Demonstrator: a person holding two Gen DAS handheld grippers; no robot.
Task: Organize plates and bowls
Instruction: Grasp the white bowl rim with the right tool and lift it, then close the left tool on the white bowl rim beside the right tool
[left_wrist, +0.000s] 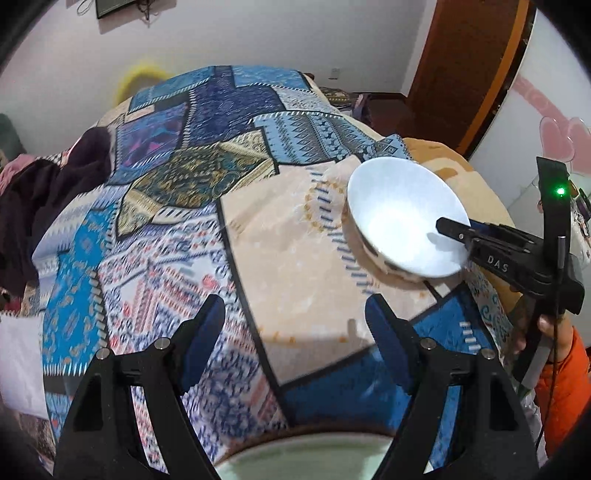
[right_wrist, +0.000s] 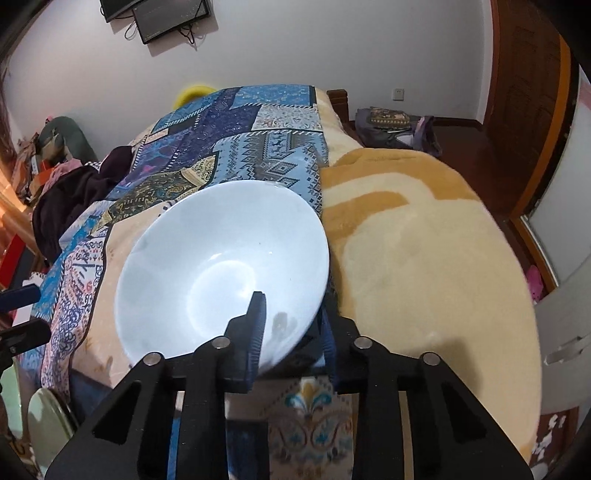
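Over on the patchwork blanket (left_wrist: 177, 206), the right gripper (right_wrist: 291, 325) pinches the tilted white bowl (right_wrist: 225, 266) by its near rim, while the left gripper (left_wrist: 295, 325) hangs spread and empty above a pale plate (left_wrist: 306, 461).

A bed (right_wrist: 424, 258) fills the room, its cream fleece blanket (right_wrist: 436, 280) partly covered by a blue patchwork cover (left_wrist: 177, 206). Dark clothing (left_wrist: 48, 192) lies heaped at the bed's left edge. Beyond the bed, a monitor (right_wrist: 166, 18) hangs on the wall; a wooden door (right_wrist: 524, 92) stands to the bed's right.
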